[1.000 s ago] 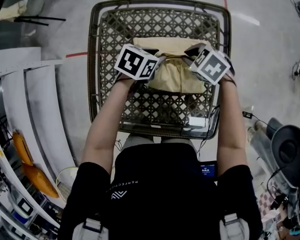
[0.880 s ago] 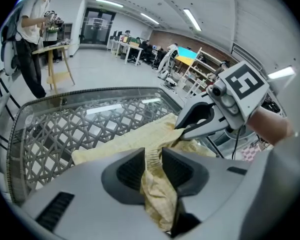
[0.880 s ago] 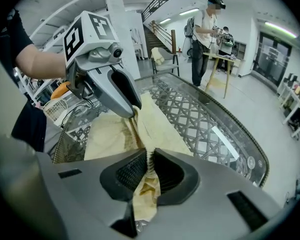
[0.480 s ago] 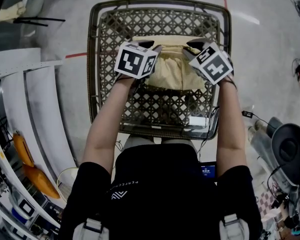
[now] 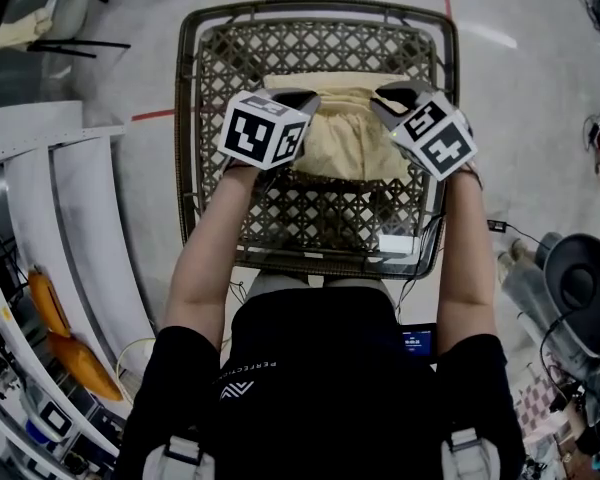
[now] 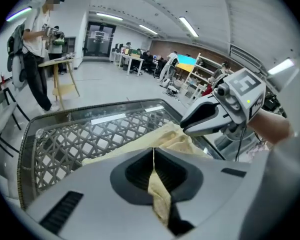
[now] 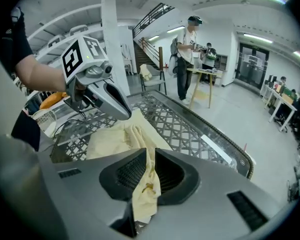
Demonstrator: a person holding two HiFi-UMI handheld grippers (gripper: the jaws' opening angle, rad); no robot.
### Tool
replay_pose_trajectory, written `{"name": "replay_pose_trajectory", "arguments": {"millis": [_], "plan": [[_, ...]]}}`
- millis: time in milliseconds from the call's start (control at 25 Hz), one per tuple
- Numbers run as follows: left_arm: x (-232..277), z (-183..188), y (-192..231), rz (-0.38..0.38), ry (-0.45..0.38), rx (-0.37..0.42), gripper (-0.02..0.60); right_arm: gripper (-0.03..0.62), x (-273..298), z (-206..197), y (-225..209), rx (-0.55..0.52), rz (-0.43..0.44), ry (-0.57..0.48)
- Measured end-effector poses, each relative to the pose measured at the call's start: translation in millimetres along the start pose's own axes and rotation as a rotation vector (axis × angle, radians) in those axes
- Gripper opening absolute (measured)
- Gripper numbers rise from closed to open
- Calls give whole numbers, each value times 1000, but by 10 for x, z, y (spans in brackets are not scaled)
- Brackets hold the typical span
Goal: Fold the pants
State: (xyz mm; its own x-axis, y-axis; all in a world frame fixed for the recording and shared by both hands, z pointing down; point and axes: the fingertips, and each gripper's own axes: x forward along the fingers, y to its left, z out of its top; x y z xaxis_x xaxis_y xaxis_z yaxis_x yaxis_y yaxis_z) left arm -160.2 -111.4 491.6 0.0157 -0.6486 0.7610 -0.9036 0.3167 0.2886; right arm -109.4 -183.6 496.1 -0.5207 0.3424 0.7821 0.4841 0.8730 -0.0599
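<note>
Head view had our pants (image 5: 348, 143) stretched crosswise between us: left gripper (image 5: 300, 100) had just clamped one end, right gripper (image 5: 388, 96) pinching the other.

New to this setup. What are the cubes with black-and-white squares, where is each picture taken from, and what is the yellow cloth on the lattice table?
A person holds two hand-worked grippers; the marker cubes are part of them. One camera looks down from the person's head; one rides on each gripper. Pale yellow pants are on a lattice table. The left gripper has just closed its fingers on the cloth; the right gripper grips it too.
</note>
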Motion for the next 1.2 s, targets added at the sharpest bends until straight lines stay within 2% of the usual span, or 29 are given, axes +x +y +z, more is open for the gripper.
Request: {"name": "replay_pose_trajectory", "arguments": {"millis": [120,280,560,840,1200], "plan": [[72,-114,-146,-53,50,36,14,60,-23,-5,181,-33,77,6],[166,-246,-190,-70,88,37,14,60,34,-109,319,-36,143,32],[248,-304,-40,-19,98,14,14,60,177,-293,126,23,39,66],[324,-323,14,-12,100,-1,14,60,277,-315,60,64,9,57],[253,-236,-58,-18,36,-24,14,54,148,-314,53,180,-61,0]]}}
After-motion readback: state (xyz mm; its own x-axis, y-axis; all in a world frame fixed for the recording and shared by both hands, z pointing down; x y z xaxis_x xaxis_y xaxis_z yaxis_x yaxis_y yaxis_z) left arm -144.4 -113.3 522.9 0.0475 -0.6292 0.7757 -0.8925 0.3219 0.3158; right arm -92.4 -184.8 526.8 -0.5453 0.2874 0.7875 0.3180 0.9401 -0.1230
